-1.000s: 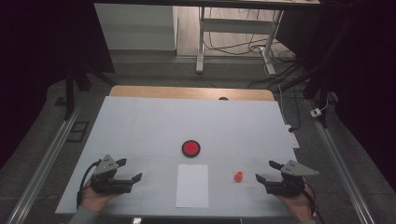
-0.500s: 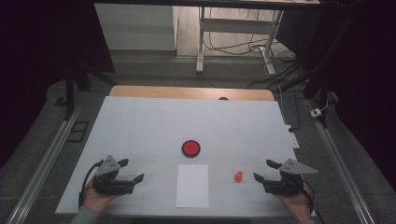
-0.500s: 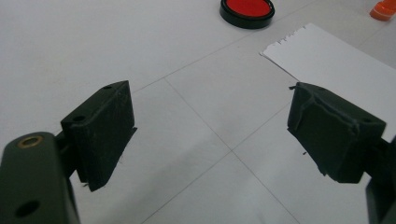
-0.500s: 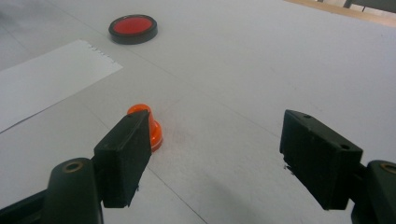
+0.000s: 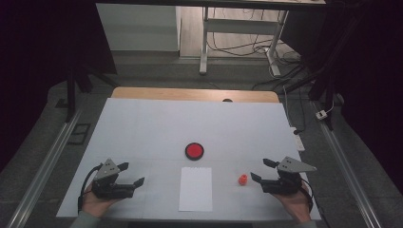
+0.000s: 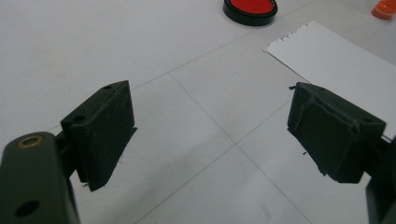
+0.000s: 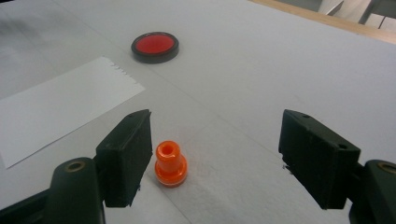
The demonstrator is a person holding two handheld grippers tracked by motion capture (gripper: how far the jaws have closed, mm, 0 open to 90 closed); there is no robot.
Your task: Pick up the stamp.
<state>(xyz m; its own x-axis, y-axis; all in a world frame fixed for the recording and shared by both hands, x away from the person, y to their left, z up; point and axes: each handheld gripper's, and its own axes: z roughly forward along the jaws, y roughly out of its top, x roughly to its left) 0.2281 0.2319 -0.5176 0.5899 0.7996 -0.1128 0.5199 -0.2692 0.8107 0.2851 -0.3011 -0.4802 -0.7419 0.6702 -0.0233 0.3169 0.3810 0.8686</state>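
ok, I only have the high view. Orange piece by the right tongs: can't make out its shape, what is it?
Observer: In the right gripper view the orange piece is a small stamp-like knob, standing upright on a wider base, with a hole in its top.
Operator: Are the right tongs on it?
Observer: No. The right tongs are open; the piece stands just inside the jaw at that view's left, not gripped.
Operator: The paper, anything odd?
Observer: The left gripper view shows the white paper sheet has a jagged, torn-looking edge on the side toward the red disc.
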